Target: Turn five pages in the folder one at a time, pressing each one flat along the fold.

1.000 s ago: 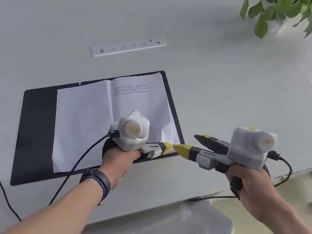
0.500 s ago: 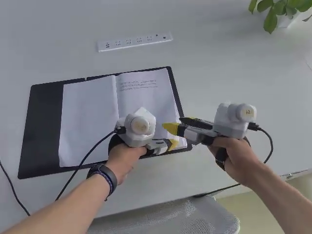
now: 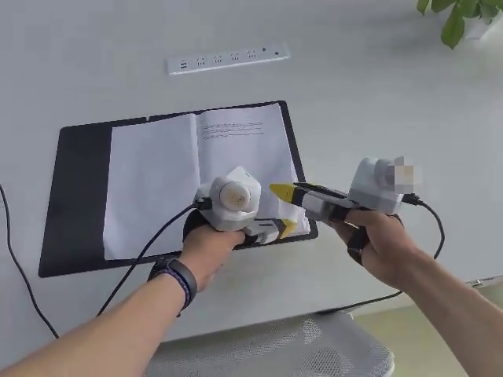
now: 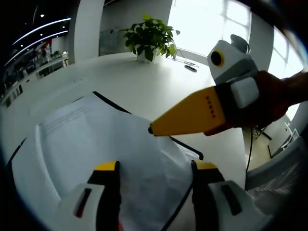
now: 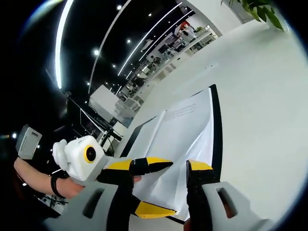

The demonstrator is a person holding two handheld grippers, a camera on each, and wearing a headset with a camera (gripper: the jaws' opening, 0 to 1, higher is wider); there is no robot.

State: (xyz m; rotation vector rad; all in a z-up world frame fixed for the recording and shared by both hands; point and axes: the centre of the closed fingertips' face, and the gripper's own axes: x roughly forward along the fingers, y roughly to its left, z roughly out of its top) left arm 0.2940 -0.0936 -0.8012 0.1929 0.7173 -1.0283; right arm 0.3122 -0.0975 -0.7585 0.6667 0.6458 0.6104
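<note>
White table, with a black folder lying open on it near the front edge.
Both grippers are over the right page. The left gripper sits at the page's lower right corner, jaws wide apart over the paper. The right gripper points in just beside it, jaws apart too. A power strip lies beyond the folder.

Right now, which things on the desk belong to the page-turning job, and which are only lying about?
For the job: folder, right-hand page, left gripper, right gripper.
Lying about: power strip, potted plant.
</note>
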